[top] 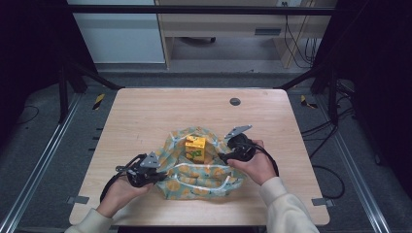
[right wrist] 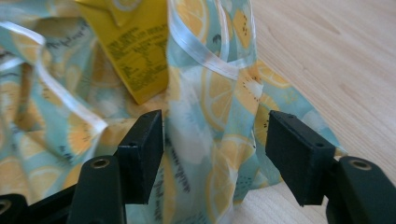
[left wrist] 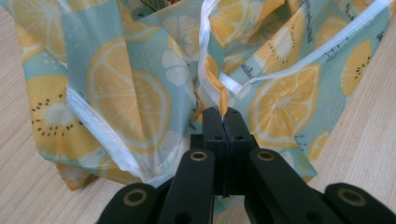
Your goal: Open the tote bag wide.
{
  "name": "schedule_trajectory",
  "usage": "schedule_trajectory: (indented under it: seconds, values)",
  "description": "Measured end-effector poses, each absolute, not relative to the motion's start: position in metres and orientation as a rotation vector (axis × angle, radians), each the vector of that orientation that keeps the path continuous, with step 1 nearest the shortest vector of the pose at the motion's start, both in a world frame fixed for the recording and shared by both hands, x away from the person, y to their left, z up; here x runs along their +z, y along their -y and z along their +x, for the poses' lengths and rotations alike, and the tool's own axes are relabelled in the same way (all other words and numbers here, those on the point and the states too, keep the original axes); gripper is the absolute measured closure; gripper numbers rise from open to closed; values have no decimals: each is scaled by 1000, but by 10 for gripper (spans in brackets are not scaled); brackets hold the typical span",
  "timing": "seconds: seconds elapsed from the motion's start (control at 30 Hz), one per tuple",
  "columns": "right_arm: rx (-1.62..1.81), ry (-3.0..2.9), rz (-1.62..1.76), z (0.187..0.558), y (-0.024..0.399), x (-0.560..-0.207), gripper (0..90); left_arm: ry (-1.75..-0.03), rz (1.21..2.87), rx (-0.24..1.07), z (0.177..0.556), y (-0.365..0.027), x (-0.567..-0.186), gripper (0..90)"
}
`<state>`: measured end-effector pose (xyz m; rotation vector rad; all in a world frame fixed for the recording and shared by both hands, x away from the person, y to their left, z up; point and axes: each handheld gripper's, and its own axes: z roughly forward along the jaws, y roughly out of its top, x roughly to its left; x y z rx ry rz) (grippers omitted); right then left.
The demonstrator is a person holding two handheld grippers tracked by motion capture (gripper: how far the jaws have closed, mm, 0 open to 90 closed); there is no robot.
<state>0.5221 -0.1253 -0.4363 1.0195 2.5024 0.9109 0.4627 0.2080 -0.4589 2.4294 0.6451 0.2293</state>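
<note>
A lemon-print cloth bag (top: 204, 177) lies crumpled on the wooden table (top: 145, 116), with a yellow carton (top: 195, 147) standing in its mouth. My left gripper (top: 158, 174) is at the bag's left side and is shut on a fold of the bag's fabric (left wrist: 223, 100) by the white trim. My right gripper (top: 224, 156) is at the bag's right side, jaws apart. In the right gripper view a ridge of the bag (right wrist: 210, 126) rises between the open fingers (right wrist: 140, 154) without being pressed, and the carton (right wrist: 135, 51) stands behind it.
A round grey cable grommet (top: 235, 101) sits near the table's far edge. Bare wood stretches beyond the bag and to both sides. Dark frame posts and cables stand around the table on the floor.
</note>
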Motion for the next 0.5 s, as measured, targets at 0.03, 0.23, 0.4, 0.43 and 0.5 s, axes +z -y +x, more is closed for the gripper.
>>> schedule_trajectory:
  seconds: [0.03,0.23,0.4,0.43,0.5]
  values:
    - [900,-2507,1022,525,124,-439,374,-645,2429,229,463,-208,-459,900]
    - [860,-2520,1058,540,122,-444,681,-647,2425,237,463,-210,-457,900]
    - [898,-2476,1072,545,121,-434,891,-650,2417,248,464,-211,-455,900]
    - [898,-2476,1072,545,121,-434,891,-652,2411,253,464,-211,-454,900]
    - [917,-2470,1073,548,121,-428,895,-655,2400,274,464,-211,-451,900]
